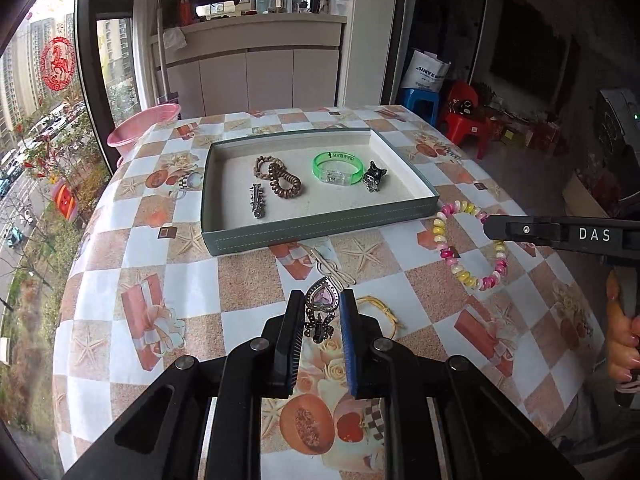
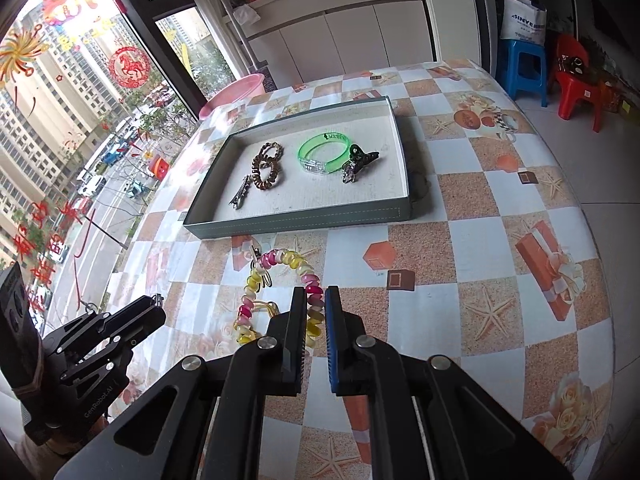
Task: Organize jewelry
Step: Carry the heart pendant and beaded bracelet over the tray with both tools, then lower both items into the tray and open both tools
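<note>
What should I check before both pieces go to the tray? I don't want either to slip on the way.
1. Left gripper shut on heart clip: ok.
2. Right gripper shut on bead bracelet: ok.
3. Bracelet clear of table: cannot tell.
4. Free floor in tray: ok, the front strip is bare.
5. Bracelet free of yellow cord: cannot tell, they overlap in the right wrist view.
6. Grippers apart from each other: ok.
</note>
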`<state>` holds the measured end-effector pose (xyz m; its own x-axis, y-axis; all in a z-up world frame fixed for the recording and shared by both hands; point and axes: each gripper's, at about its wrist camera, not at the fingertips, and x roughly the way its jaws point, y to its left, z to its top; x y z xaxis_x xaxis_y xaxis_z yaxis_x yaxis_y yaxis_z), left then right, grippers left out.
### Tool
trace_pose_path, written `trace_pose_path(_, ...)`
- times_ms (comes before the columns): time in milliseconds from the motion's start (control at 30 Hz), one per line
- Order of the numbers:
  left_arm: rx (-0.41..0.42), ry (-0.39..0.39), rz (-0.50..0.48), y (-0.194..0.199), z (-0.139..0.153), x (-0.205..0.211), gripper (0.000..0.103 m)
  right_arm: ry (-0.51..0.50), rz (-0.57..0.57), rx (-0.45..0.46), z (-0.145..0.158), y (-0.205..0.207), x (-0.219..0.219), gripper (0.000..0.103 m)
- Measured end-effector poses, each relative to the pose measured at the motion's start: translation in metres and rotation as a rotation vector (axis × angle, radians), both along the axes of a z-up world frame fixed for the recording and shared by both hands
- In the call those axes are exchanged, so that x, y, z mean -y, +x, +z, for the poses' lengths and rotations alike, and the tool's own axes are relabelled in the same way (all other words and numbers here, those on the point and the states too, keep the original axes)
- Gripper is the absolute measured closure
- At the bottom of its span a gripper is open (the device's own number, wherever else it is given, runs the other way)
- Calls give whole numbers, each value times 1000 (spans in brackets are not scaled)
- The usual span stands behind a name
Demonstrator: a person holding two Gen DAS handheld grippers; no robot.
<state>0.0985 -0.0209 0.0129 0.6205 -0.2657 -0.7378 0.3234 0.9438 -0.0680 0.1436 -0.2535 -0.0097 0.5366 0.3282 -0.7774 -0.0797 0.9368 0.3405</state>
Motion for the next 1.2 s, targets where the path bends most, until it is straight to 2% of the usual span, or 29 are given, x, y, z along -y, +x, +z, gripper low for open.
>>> trace_pose_path(133,19,-24,12,27,21,0,73,-26,7,39,20,19,-1,94)
trace_pose_path(267,57,-10,14,54,37,3,73,-45,19,57,36,47,-3,94)
trace_pose_path(433,14,-33,22,102,33,5,73,-20,20,30,38,90,-4,94)
trace_pose_path(567,-16,-12,31,133,16,10,73,-4,19,-17,21,122,-11,94)
trace_pose_path(700,-61,14,31,157,-9,16,73,4,26,-77,-9,147,-19,94)
trace_pose_path(967,-131,61,42,188,-53,28,73,-9,31,-191,-67,177,-31,94)
trace_pose_path(1067,-137,84,52,196,-60,31,73,-35,10,-205,-79,183,-28,94)
trace_pose_path(1200,-124,117,76,203,-66,33,73,-96,-24,-171,-82,189,-23,94)
